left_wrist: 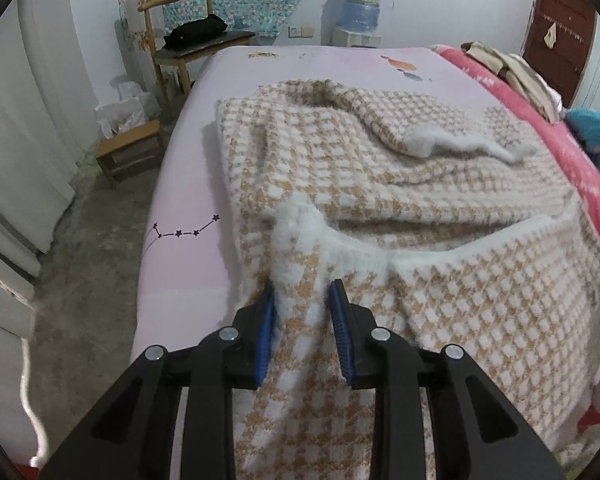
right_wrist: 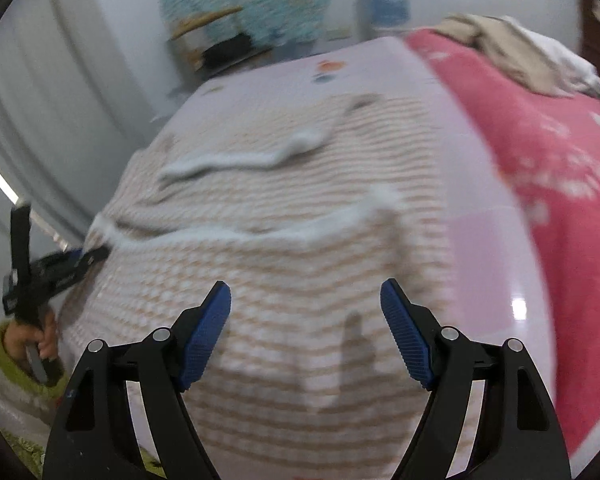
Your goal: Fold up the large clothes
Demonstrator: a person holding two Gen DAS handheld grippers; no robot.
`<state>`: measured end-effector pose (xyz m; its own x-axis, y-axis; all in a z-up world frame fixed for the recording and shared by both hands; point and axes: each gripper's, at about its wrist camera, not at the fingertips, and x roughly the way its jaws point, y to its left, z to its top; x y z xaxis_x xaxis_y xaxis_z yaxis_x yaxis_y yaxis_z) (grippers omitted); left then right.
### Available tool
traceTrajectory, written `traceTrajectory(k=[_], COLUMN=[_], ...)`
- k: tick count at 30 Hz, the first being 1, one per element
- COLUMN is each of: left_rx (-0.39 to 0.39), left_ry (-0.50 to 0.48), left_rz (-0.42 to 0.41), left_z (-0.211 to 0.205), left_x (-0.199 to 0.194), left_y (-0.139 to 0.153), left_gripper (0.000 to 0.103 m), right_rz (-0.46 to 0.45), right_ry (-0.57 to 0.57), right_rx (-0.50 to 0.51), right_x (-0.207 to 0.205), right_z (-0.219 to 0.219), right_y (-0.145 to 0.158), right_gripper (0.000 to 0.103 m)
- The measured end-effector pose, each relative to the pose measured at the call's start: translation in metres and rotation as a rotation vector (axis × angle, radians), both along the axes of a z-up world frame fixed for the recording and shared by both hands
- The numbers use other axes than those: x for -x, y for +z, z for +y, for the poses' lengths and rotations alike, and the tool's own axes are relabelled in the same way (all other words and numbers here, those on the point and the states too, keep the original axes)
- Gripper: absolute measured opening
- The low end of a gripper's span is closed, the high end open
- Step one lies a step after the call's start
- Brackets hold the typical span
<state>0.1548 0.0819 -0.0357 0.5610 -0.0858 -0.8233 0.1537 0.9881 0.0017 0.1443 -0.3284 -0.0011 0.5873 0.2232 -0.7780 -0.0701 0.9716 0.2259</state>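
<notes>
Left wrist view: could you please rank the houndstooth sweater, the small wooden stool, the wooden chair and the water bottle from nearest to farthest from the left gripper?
1. Houndstooth sweater: pinched between the pads of the left gripper.
2. Small wooden stool: on the floor, left of the bed.
3. Wooden chair: beyond the bed's far left corner.
4. Water bottle: against the back wall.

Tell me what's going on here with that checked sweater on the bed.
A person is folding a tan-and-white checked sweater spread on a pink bed, with a handheld claw in each hand. The left claw is pinched on the fabric near the white trim at the sweater's edge. The right claw hovers open above the sweater, holding nothing.
</notes>
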Motion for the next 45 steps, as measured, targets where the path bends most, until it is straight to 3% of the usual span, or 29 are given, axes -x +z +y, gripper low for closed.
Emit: traceTrajectory(k=[4,11,19,23,27,36,41,45], left_rx=[-0.019,-0.005,-0.014,-0.025,-0.025,0.070,0.101,0.107], left_ry=[0.010,0.024,0.035,0.036,0.026,0.040,0.024,0.017], left_rz=[-0.006,-0.005,-0.018,-0.029,-0.066,-0.243,-0.330,-0.379], left_z=[-0.002,-0.001,-0.003,-0.003,-0.001,0.008,0.009,0.011], left_x=[0.001,-0.001,0.001,0.002,0.009,0.031,0.006,-0.044], left_y=[0.000,0.000,0.000,0.001,0.011,0.079,0.114,0.134], left_gripper=[0.026,0.026,0.026,0.021,0.012,0.011,0.011,0.011], right_rz=[0.004,0.021,0.061,0.053,-0.016,-0.200,-0.292,-0.339], right_ry=[-0.069,-0.074,-0.060,-0.059,-0.065,-0.091,-0.076,-0.058], right_rx=[-0.057,-0.071,0.030,0.070,0.108,0.114,0.115,0.114], right_x=[-0.013,-0.044,-0.047,-0.037,-0.022,0.009,-0.019,-0.068], right_z=[-0.034,-0.041,-0.031,-0.027,-0.020,-0.015,-0.017,-0.020], right_y=[-0.003,-0.016,-0.026,-0.025,-0.006,0.062,0.093,0.111], right_gripper=[0.068,0.047,0.023,0.007,0.005,0.005,0.005,0.005])
